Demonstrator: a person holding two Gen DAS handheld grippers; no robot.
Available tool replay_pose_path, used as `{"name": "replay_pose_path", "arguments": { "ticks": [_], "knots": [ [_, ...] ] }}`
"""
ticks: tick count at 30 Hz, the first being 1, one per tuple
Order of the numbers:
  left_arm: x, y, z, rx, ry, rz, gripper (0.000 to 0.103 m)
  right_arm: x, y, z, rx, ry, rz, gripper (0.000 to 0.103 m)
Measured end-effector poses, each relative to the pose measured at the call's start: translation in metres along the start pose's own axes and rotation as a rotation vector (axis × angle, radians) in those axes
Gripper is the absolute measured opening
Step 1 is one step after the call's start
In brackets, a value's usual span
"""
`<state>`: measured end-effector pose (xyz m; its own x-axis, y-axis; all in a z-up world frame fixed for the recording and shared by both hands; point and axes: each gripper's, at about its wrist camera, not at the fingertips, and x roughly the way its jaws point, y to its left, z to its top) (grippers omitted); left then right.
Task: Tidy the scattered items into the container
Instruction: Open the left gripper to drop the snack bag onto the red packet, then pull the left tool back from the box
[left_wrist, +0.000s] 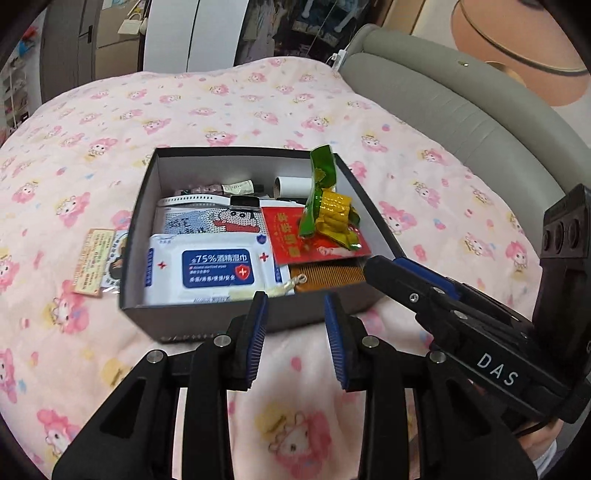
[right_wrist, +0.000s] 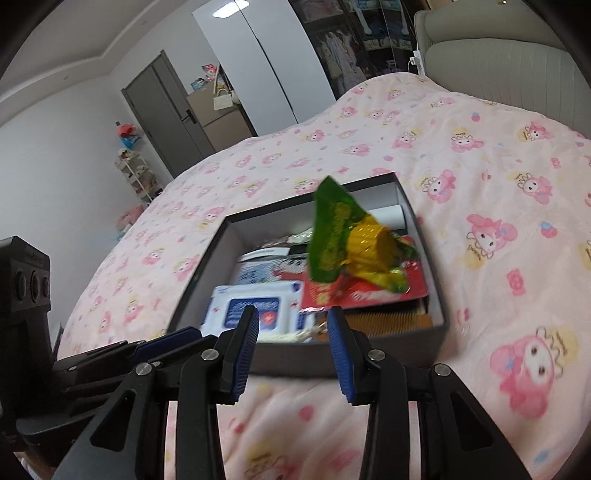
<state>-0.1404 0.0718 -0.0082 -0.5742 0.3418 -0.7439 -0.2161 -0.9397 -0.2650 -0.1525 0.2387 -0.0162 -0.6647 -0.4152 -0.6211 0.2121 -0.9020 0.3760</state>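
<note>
The box (left_wrist: 236, 321) is sitting on the bed (left_wrist: 110, 122), on a pink printed blanket, with its near wall facing both tools. The headboard (left_wrist: 461, 122) is running along the bed's far right edge.

The left tool (left_wrist: 295, 317) is hovering just short of the box's near wall, over the blanket. Its fingers are standing apart and nothing is lying between the pads (left_wrist: 258, 332).

The right tool (right_wrist: 291, 332) is hovering beside the left one, also short of the near wall. Its fingers are standing apart too, with nothing between them. In the left view its tip is reaching toward the box's near right corner.

Inside the box, the wipes pack (left_wrist: 218, 269) is lying at the near left, directly ahead of the left tool. The red packet (left_wrist: 295, 232) is lying at the right, over the comb (left_wrist: 325, 275) at the near right corner. The green wrapper (left_wrist: 325, 199) is standing up on the red packet, leaning toward the right wall. A white strap (left_wrist: 192, 201) and a white roll (left_wrist: 291, 184) are lying toward the far wall.

Two cards (left_wrist: 96, 262) are lying on the blanket outside the box, touching its left wall, well apart from both tools.
</note>
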Motion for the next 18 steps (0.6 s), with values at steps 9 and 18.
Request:
{"name": "replay_pose_path", "arguments": {
  "ticks": [9,18],
  "knots": [
    [-0.036,0.007,-0.025,0.018,-0.028,-0.011,0.031,-0.023,0.031,-0.022,-0.023,0.011,0.015,0.034],
    [-0.065,0.031,-0.047,-0.013,-0.051,-0.001,0.031,-0.027,0.067,-0.040,-0.077,0.020,0.023,0.034]
  ]
}}
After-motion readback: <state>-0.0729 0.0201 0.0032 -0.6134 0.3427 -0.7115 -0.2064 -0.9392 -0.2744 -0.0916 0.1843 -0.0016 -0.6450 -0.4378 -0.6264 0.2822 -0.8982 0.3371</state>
